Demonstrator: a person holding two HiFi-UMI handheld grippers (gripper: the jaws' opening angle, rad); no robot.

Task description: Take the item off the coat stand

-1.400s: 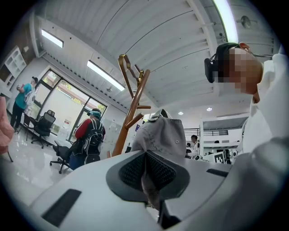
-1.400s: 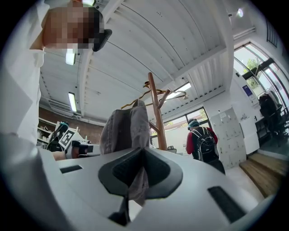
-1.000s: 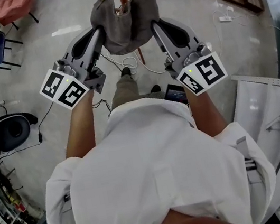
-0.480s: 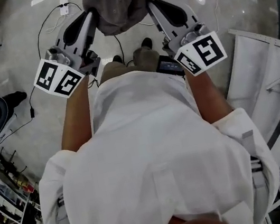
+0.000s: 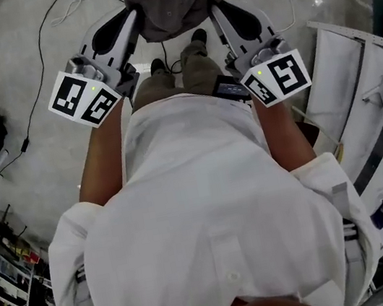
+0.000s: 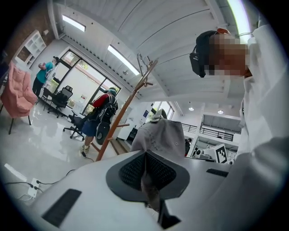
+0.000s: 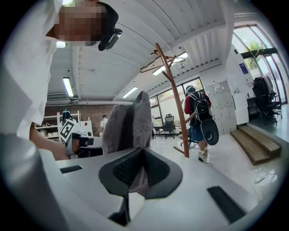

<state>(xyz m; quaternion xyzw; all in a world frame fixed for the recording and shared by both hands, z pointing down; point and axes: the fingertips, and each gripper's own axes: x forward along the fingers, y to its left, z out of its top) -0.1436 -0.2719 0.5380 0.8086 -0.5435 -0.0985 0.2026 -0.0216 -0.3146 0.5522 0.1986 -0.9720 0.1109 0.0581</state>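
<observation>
The grey cloth bag (image 5: 172, 2) spans crosswise between the left gripper (image 5: 136, 17) and right gripper (image 5: 213, 10), both clenched on its fabric (the coat stand (image 7: 173, 90) is well apart).

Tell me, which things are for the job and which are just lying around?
For the job: soft grey cloth item, clamped by left gripper and right gripper; brown wooden coat stand.
Just lying about: pink armchair; black office chairs; white power strip on the floor.
</observation>
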